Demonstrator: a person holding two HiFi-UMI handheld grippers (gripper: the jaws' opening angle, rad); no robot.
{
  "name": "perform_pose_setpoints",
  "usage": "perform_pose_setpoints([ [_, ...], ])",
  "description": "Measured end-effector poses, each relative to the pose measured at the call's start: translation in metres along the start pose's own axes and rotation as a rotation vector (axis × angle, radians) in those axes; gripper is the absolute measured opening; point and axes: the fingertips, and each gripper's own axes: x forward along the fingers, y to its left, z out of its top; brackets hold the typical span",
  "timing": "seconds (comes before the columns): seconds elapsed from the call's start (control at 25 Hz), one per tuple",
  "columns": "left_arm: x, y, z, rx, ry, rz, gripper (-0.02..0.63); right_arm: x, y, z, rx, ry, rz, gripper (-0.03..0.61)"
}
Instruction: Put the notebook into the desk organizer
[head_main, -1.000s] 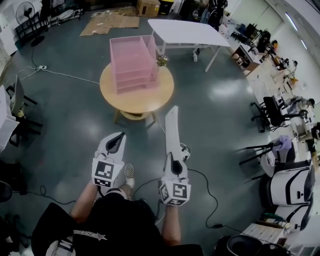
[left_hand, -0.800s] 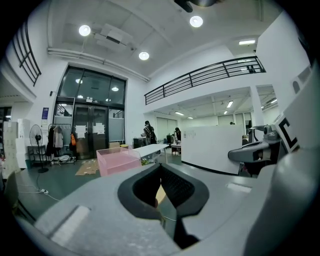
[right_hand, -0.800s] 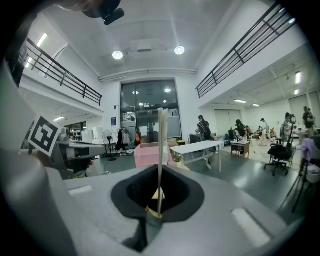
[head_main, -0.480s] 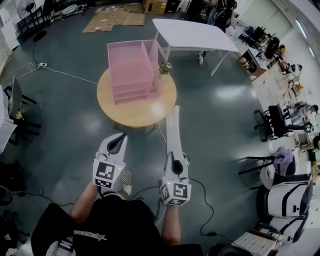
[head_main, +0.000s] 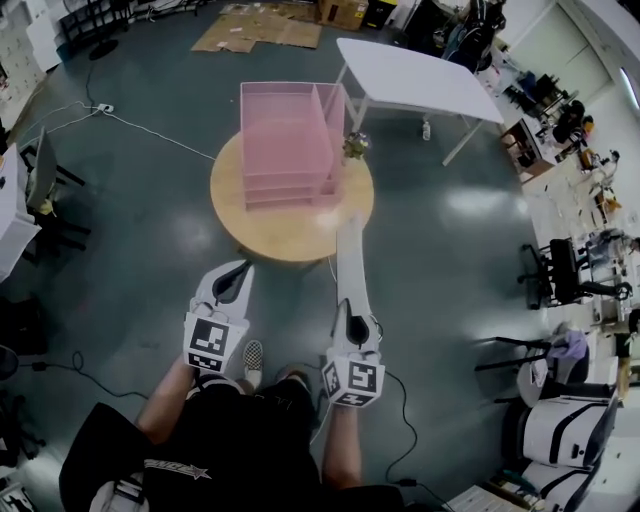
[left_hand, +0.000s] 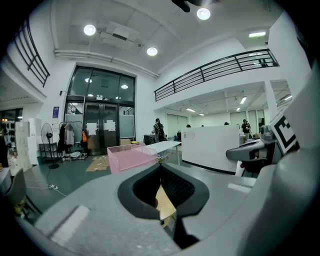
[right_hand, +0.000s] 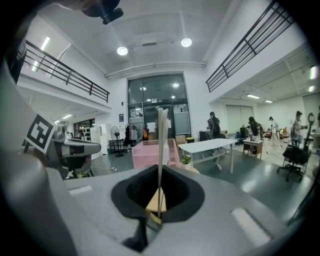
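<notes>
The pink desk organizer (head_main: 285, 130) stood on the round wooden tabletop (head_main: 300, 228). A small plant (head_main: 355, 146) stood just beside the desk organizer, at its right side. The right tongs (head_main: 346, 318) were pressed together on one end of the notebook (head_main: 349, 262). The thin notebook was seen edge-on and pointed away from the person toward the desk organizer. In the head view its far end reached the near rim of the tabletop, in front of the desk organizer and not touching it. The left tongs (head_main: 238, 282) were pressed together with nothing between them. They were well apart from the desk organizer, on its near left side, above the floor (head_main: 150, 220).
</notes>
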Motion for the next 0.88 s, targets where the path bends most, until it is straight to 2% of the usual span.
perform_pose_setpoints([
  [0.24, -0.007, 0.027, -0.006, -0.027, 0.007, 0.077, 0.011, 0.025, 0.013, 0.004, -0.069, 0.013, 0.048, 0.012],
  [0.52, -0.01, 0.057, -0.021, -0.067, 0.04, 0.191, 0.011, 0.065, 0.02, 0.004, -0.212, 0.034, 0.097, 0.012],
  [0.68, -0.007, 0.063, -0.031, -0.094, 0.068, 0.247, 0.011, 0.086, 0.016, 0.001, -0.395, 0.041, 0.095, 0.012],
  [0.88, 0.004, 0.065, -0.04, -0.121, 0.097, 0.302, 0.011, 0.107, 0.007, 0.003, -0.733, 0.044, 0.038, 0.012],
])
